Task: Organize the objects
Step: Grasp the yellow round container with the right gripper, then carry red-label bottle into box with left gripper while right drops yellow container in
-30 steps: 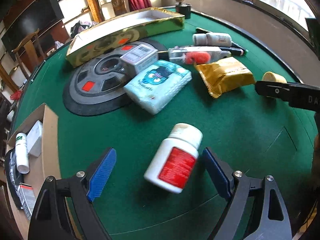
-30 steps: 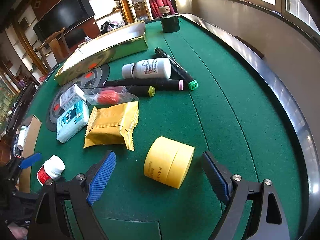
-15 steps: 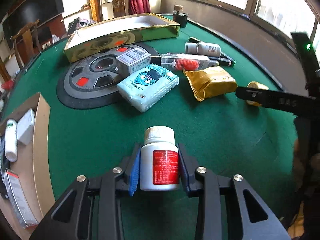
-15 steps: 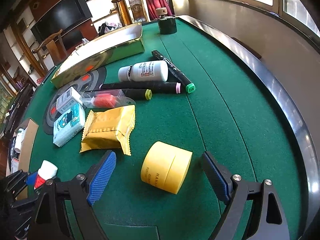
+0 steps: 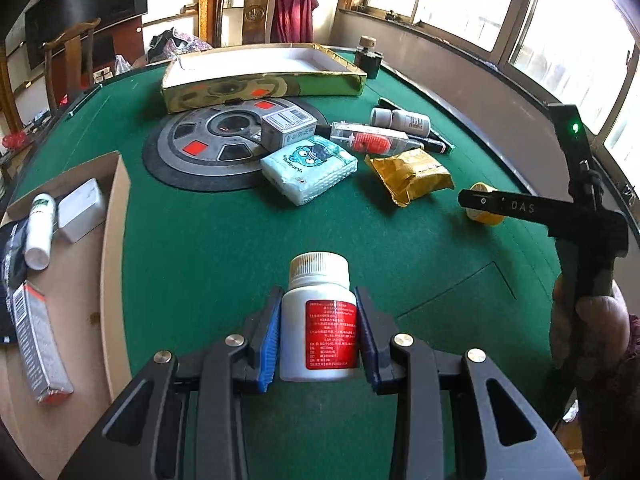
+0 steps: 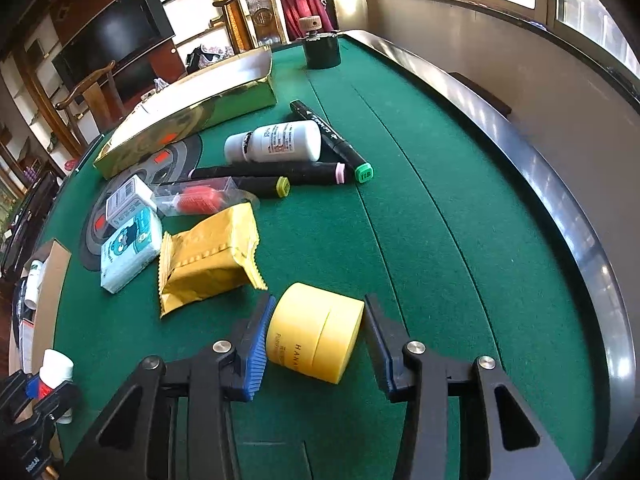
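Left gripper (image 5: 318, 344) just clamped the pill bottle (image 5: 319, 320) off the counter (image 5: 240, 248), right gripper (image 6: 316, 344) jaws closing on the yellow jar (image 6: 316, 338), so both look box-bound.

Location: a home living room. Indicators: a wall-mounted television (image 6: 116, 52), carved wooden chairs (image 5: 256, 12) with a garment (image 5: 292, 12) draped over one, shelving, and a green-felt bench (image 5: 224, 248) beside windows (image 5: 452, 0).

The left gripper (image 5: 319, 338) clamps a white, red-labelled plastic pill bottle (image 5: 319, 320) while the right gripper's (image 6: 316, 338) jaws are closing around a yellow round jar (image 6: 314, 338).
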A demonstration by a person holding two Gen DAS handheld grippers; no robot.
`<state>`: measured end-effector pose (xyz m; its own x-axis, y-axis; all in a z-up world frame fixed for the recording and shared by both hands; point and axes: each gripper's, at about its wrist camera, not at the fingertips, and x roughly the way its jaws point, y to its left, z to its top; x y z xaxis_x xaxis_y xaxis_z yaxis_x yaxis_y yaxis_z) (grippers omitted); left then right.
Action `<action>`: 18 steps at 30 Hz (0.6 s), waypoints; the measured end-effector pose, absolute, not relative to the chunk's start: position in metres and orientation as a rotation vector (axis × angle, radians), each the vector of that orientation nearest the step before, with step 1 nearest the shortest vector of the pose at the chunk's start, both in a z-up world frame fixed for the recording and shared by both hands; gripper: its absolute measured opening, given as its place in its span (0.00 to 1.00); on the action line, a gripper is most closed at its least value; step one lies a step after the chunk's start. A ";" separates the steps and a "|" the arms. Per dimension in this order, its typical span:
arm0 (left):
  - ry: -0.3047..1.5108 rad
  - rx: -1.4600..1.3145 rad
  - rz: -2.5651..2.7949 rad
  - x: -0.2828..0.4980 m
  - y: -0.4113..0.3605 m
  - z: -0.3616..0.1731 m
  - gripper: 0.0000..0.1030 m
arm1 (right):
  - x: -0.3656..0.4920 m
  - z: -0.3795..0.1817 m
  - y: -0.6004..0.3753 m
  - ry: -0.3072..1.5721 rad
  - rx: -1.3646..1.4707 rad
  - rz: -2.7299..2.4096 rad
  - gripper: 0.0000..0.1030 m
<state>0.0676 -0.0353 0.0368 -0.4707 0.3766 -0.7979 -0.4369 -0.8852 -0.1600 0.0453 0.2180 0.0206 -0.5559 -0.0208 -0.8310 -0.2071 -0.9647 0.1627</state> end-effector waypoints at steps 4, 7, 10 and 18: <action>0.038 -1.220 2.359 0.078 -0.050 0.048 0.32 | 0.056 0.026 0.214 0.373 -1.412 2.671 0.46; 0.000 -1.201 2.370 0.088 -0.062 0.056 0.32 | 0.063 0.036 0.210 0.386 -1.401 2.698 0.46; -0.034 -1.187 2.397 0.097 -0.079 0.062 0.32 | 0.071 0.049 0.200 0.379 -1.381 2.739 0.46; -0.128 -1.182 2.528 0.112 -0.150 0.074 0.32 | 0.074 0.081 0.142 0.324 -1.384 2.886 0.46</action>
